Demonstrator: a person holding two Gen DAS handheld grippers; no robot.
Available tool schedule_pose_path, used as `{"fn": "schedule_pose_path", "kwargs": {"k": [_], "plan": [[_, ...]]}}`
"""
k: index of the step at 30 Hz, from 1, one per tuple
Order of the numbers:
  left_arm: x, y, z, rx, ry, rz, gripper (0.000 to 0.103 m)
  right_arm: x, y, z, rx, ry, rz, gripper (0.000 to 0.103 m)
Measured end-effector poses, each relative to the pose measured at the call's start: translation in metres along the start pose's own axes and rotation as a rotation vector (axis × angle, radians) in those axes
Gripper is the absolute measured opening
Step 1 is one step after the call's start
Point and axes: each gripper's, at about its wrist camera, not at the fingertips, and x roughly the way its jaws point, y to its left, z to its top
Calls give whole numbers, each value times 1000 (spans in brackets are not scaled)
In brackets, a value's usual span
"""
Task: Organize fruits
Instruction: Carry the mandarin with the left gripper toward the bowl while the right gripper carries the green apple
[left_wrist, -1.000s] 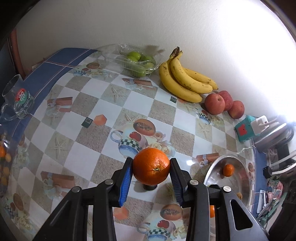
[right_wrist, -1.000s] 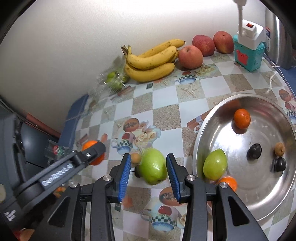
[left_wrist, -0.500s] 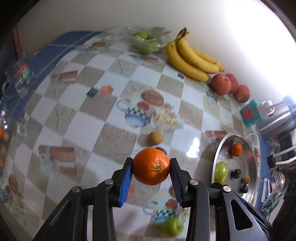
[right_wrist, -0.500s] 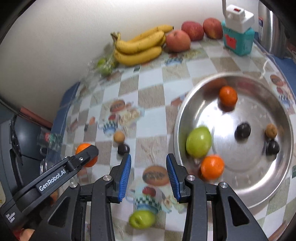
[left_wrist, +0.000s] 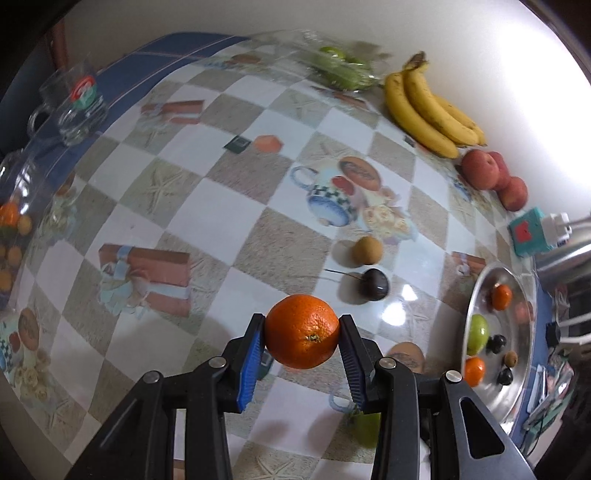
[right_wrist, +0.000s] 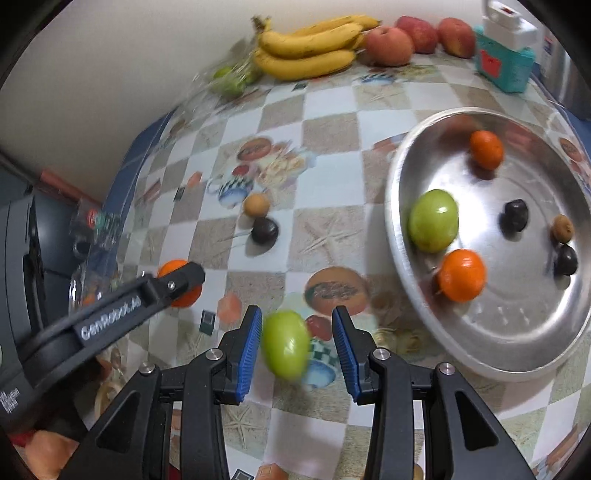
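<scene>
Left tongs (left_wrist: 302, 332) pinch an orange (left_wrist: 302, 336), both blue pads pressed on its sides, above the checked tablecloth (left_wrist: 207, 206). Right tongs (right_wrist: 297, 332) stand spread around a green fruit (right_wrist: 285, 345): there is a clear gap at the right pad, and at the left pad the blur keeps me from telling contact. Open room: ahead and left of the left tongs the cloth is bare well out to a glass mug (left_wrist: 74, 107) at the far left edge. Just ahead and right of them lie a dark fruit (left_wrist: 373, 290) with a stem and a small tan fruit (left_wrist: 366, 250), close together. The steel dish (right_wrist: 517, 332) sits right of the right tongs, its near rim just beside the right finger. In it are a green fruit (right_wrist: 434, 220), two oranges, two dark fruits and one tan fruit, with bare metal between them. Only the right view shows my left tongs from the side, well to the left, with the orange in their tip. Only the left view shows the mug clearly. Far ahead, along the pale wall (left_wrist: 258, 22): bananas (right_wrist: 306, 48), red apples (right_wrist: 388, 46), a clear pack of green fruit (left_wrist: 336, 68) and a teal box (right_wrist: 504, 70).
</scene>
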Motion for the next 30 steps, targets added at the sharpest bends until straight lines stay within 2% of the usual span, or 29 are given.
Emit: {"fn": "schedule_pose_path", "kwargs": {"k": [5, 16, 24, 30], "plan": [[2, 3, 0, -10, 9, 0, 42, 23, 16, -9, -83, 88, -57, 41], [6, 3, 1, -13, 16, -3, 42, 34, 17, -11, -116, 133, -59, 43], [6, 4, 1, -14, 15, -1, 42, 49, 33, -17, -167, 178, -57, 43], [6, 4, 2, -19, 13, 3, 42, 58, 37, -20, -191, 204, -77, 38]]}}
